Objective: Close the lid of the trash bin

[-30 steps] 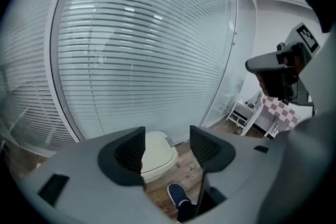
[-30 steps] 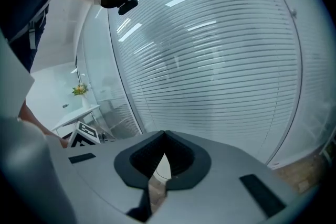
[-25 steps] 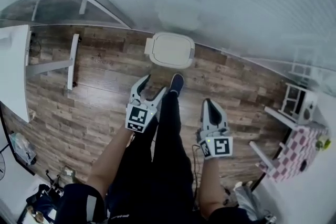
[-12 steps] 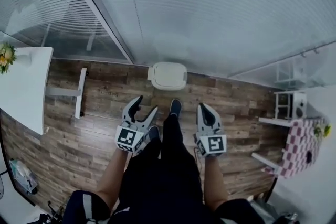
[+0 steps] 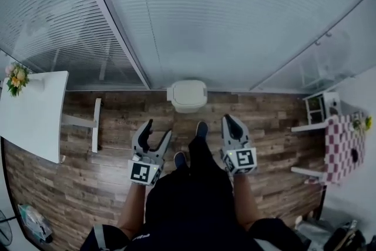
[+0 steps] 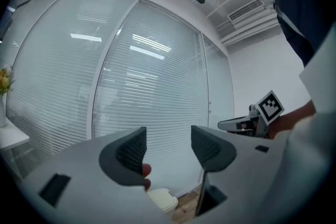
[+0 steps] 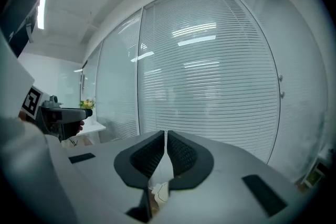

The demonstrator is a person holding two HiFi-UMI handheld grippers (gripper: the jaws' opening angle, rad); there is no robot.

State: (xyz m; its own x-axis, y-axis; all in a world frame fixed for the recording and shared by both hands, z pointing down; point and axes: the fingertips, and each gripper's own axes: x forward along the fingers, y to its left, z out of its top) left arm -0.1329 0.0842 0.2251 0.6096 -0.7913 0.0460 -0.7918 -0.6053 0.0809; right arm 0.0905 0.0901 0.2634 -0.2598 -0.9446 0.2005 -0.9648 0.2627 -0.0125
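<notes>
A white trash bin (image 5: 187, 94) stands on the wood floor against the glass wall, its lid lying flat on top. It shows small and low between the jaws as the bin (image 6: 161, 200) in the left gripper view. My left gripper (image 5: 155, 133) hangs open well short of it, nothing between the jaws, and appears as the left gripper (image 6: 168, 148) from its own camera. My right gripper (image 5: 228, 123) is shut and empty, to the right of the person's shoe. Its own camera shows the right gripper (image 7: 166, 150) with a sliver of the bin (image 7: 160, 191) below the jaws.
A white table (image 5: 32, 111) with flowers (image 5: 15, 77) stands at the left, with a white leg frame (image 5: 94, 125) beside it. White shelves (image 5: 320, 110) and a checked cloth (image 5: 341, 149) are at the right. The person's legs and shoes (image 5: 201, 129) lie between the grippers.
The view has pulled back and the bin now sits farther away and smaller. Both grippers have drawn back toward the body; the left stays open, the right shut.
</notes>
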